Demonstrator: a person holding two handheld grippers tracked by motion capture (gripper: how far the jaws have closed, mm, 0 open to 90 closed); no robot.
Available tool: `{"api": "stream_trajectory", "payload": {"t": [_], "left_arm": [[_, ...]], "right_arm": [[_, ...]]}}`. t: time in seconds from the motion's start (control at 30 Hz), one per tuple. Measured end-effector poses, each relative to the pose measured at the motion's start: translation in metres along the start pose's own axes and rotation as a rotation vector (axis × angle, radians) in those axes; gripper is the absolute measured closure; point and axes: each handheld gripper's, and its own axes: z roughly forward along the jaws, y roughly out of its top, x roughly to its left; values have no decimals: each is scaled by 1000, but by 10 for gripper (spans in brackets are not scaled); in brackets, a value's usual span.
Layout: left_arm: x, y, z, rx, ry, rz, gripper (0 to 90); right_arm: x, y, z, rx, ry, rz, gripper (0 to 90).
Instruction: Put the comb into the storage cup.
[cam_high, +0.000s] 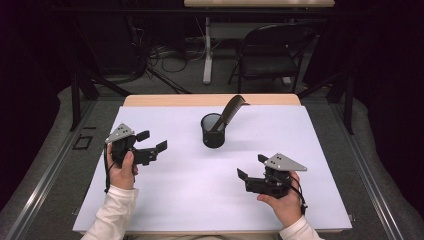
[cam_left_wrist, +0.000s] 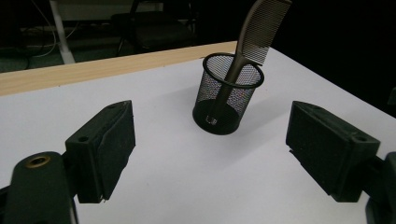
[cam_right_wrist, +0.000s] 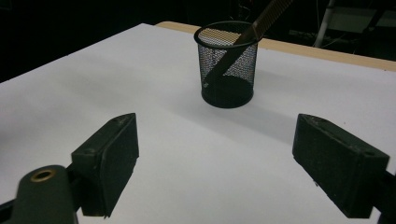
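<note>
High view | left gripper (cam_high: 151, 141) at 9 o'clock, jaws spread, empty | right gripper (cam_high: 252, 166) at 5 o'clock, jaws spread, empty | mesh cup (cam_high: 213, 130) at centre on white table (cam_high: 180, 190), comb (cam_high: 229, 113) standing inside, leaning toward 1 o'clock
</note>
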Motion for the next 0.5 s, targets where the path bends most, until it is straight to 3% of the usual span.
{"api": "stream_trajectory", "payload": {"t": [0.5], "left_arm": [[2, -1, 1, 1, 1, -4, 158]], "right_arm": [[-25, -25, 5, -21, -44, 77, 148]]}}
